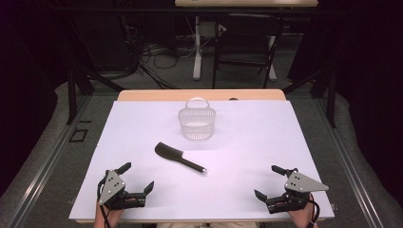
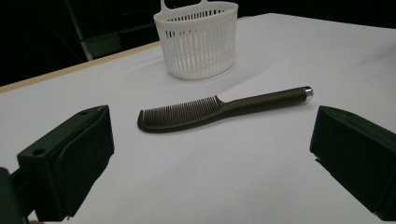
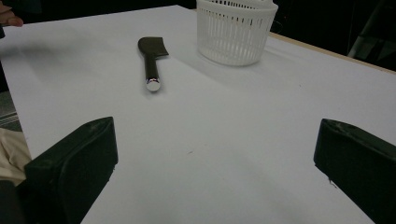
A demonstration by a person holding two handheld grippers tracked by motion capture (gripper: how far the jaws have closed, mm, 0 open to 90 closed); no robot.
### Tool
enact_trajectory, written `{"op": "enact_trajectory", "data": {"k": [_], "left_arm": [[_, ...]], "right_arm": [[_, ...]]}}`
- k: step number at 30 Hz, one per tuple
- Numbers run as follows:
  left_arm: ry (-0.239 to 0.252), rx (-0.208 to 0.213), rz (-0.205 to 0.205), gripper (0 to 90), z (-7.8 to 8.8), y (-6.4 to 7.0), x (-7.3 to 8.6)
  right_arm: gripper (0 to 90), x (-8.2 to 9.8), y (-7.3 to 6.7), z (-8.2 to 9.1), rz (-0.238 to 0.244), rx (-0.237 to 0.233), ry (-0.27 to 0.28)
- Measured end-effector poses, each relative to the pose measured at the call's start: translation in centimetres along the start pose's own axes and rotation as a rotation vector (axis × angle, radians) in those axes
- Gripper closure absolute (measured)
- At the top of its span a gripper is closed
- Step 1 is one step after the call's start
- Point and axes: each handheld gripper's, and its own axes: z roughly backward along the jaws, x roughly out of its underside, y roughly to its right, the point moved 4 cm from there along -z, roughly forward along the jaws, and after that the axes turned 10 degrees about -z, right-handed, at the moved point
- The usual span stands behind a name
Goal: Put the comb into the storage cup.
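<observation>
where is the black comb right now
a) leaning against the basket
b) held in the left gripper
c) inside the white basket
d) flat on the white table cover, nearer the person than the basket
d: the comb lies flat on the white table cover, apart from the basket and nearer the person, with both grippers' jaws open and empty.

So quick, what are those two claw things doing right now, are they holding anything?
Left gripper: open, holding nothing.
Right gripper: open, holding nothing.
The comb lies untouched on the table.
</observation>
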Motion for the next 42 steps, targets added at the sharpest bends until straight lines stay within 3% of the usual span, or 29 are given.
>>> {"op": "enact_trajectory", "data": {"k": [8, 31, 42], "left_arm": [[-0.020, 0.009, -0.018, 0.0, -0.7, 0.3, -0.5], [-0.046, 0.044, 0.001, 0.2, -3.7, 1.2, -1.8], [-0.070, 0.069, -0.032, 0.1, -5.7, 2.5, -2.7]], "right_arm": [[0.0, 0.1, 0.0, -0.1, 0.007, -0.002, -0.006], [0.0, 0.2, 0.1, -0.2, 0.010, 0.006, -0.019], [0.0, 0.2, 0.3, -0.2, 0.006, 0.008, -0.022]]}}
